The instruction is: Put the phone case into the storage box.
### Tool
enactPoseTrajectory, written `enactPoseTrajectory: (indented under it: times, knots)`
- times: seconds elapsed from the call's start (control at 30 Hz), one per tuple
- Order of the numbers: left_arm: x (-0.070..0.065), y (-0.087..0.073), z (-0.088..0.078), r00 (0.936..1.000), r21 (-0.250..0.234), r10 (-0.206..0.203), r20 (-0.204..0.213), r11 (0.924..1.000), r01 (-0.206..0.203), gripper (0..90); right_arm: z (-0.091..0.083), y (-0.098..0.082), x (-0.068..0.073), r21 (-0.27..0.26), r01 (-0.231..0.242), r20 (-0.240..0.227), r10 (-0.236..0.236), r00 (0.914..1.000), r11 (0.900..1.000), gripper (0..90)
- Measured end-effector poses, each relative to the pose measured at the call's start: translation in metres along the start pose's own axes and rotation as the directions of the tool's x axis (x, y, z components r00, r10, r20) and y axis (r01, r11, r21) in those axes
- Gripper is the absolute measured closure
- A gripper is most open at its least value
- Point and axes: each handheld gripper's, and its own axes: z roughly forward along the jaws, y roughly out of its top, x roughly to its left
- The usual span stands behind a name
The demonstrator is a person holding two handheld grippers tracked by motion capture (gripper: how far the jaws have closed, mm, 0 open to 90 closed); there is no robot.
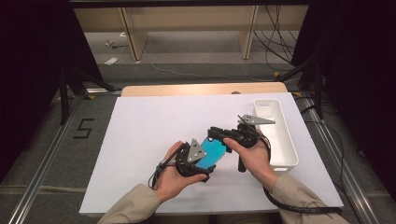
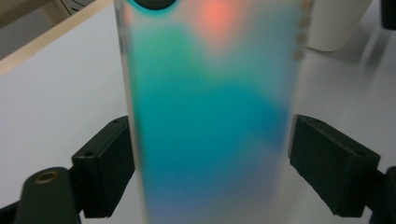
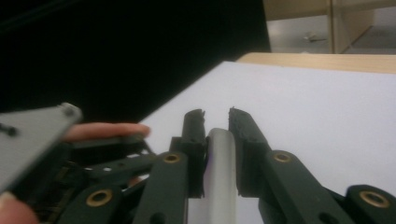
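Observation:
A phone in a teal-blue case (image 1: 212,153) is held just above the white mat, between both hands. My left gripper (image 1: 205,161) spans its width; in the left gripper view both black pads (image 2: 109,163) press the sides of the blurred blue phone (image 2: 210,130). My right gripper (image 1: 220,140) comes in from the right and is shut on the phone's far end. In the right gripper view its jaws (image 3: 217,116) pinch the phone's thin silvery edge (image 3: 219,177). The left gripper's grey plate (image 3: 32,135) and a fingertip show beside it.
A white rectangular bin (image 1: 292,149) stands at the mat's right side, close to the right hand. The white mat (image 1: 140,140) covers a wooden table (image 1: 201,88). Cables trail from both grippers toward the front edge. Shelving and floor cables lie beyond the table.

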Motion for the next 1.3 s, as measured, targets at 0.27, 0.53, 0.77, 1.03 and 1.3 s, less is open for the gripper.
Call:
enactPoseTrajectory:
  times: [0.27, 0.53, 0.77, 1.03, 1.3]
  knots:
    - [0.012, -0.003, -0.003, 0.9959, -0.064, -0.07, 0.058, 0.9952, 0.074, 10.6, -0.007, 0.012, 0.014, -0.014, 0.129, -0.012, -0.129, 0.9916, 0.992, 80.2]
    - [0.022, -0.008, -0.003, 0.9935, -0.072, -0.093, 0.065, 0.9926, 0.098, 12.2, -0.007, 0.017, 0.011, 0.039, 0.236, -0.039, -0.234, 0.9714, 0.971, 80.1]
    - [0.023, -0.009, -0.003, 0.9941, -0.076, -0.088, 0.064, 0.9928, 0.093, 14.4, -0.009, 0.021, 0.009, 0.072, 0.32, -0.064, -0.316, 0.9466, 0.945, 80.1]
    - [0.023, -0.009, -0.003, 0.9942, -0.074, -0.083, 0.067, 0.9933, 0.088, 15.2, -0.012, 0.027, 0.008, 0.104, 0.398, -0.102, -0.388, 0.9159, 0.911, 80.1]
    - [0.023, -0.01, -0.002, 0.9949, -0.073, -0.077, 0.065, 0.994, 0.082, 15.6, -0.012, 0.029, 0.01, 0.138, 0.43, -0.141, -0.412, 0.9001, 0.892, 80.1]
